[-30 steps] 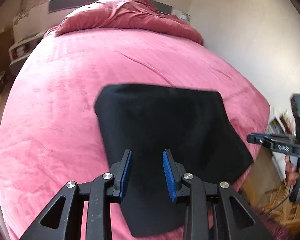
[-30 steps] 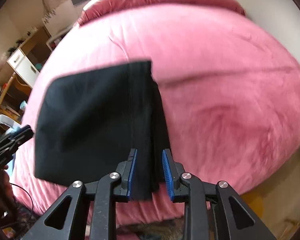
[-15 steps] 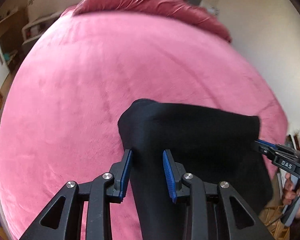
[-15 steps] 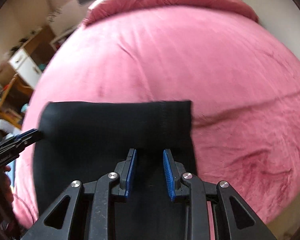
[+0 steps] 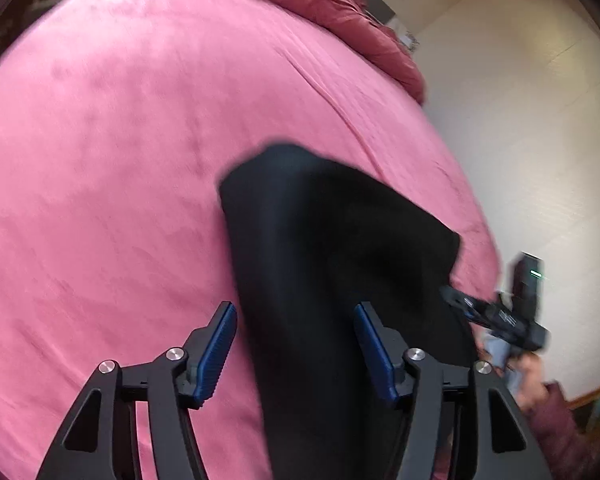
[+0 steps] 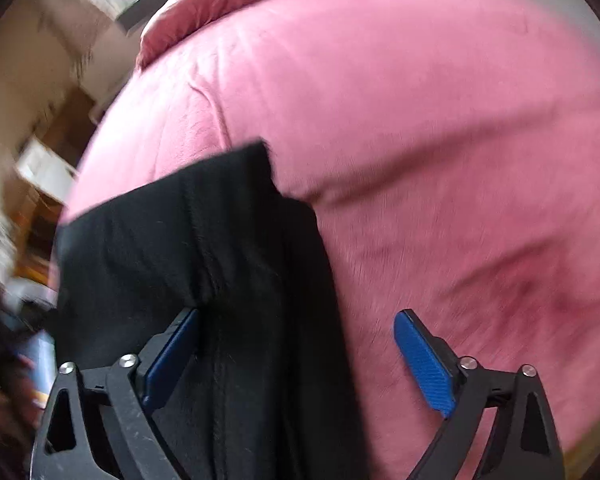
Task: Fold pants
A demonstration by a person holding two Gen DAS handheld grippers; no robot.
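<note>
Black pants (image 5: 332,264) lie folded on the pink bed, near its front edge; they also show in the right wrist view (image 6: 188,240). My left gripper (image 5: 296,316) is open, its blue pads (image 5: 216,344) spread over the cloth's left edge. My right gripper (image 6: 296,328) is open over the pants' right edge, with the folded top layer draped over its left pad (image 6: 168,356). The right gripper also shows at the right of the left wrist view (image 5: 496,316), by the fold's corner.
The pink bedspread (image 5: 120,160) fills most of both views. A bunched pink duvet (image 5: 340,4) lies at the head of the bed. A cream wall (image 5: 520,140) is to the right. Wooden furniture (image 6: 40,184) stands at the left of the bed.
Both grippers have opened and let go of the pants. The lifted edge has been carried forward and laid down, so the pants lie folded over themselves. Both views have tilted.
</note>
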